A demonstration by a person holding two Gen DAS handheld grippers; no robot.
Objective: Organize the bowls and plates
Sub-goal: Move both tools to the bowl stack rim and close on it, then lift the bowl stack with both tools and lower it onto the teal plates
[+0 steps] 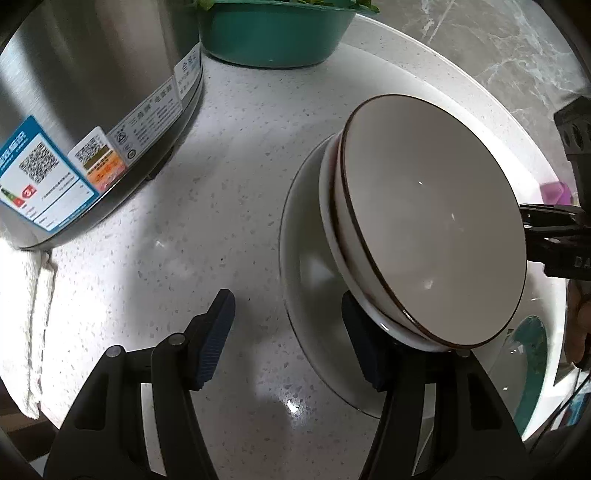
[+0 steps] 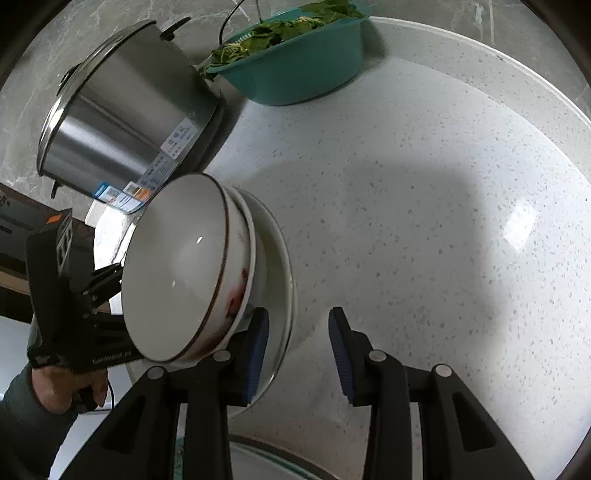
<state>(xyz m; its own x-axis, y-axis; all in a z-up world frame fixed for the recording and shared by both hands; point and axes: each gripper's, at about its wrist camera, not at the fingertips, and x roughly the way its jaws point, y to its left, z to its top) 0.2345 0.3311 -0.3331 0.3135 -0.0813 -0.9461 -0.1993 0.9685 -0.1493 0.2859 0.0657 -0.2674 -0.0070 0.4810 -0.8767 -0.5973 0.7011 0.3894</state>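
Two white bowls sit nested on a white plate (image 1: 306,229) on the speckled counter. The top bowl (image 1: 432,221) has a brown rim; the lower bowl (image 2: 240,291) carries a red pattern. My left gripper (image 1: 291,343) straddles the plate's near rim, one finger on the counter and the other inside the plate under the bowls, pads apart and not pressing. On the opposite side, my right gripper (image 2: 299,354) straddles the plate (image 2: 282,258) the same way, jaws apart. The bowls hide part of each inner finger.
A steel rice cooker (image 1: 85,110) stands close to the plate, with a teal basin of greens (image 1: 273,33) behind it. A white cloth (image 1: 26,325) lies by the cooker. A glass lid (image 1: 532,369) lies at the counter's edge. A hand (image 2: 66,387) holds the left gripper.
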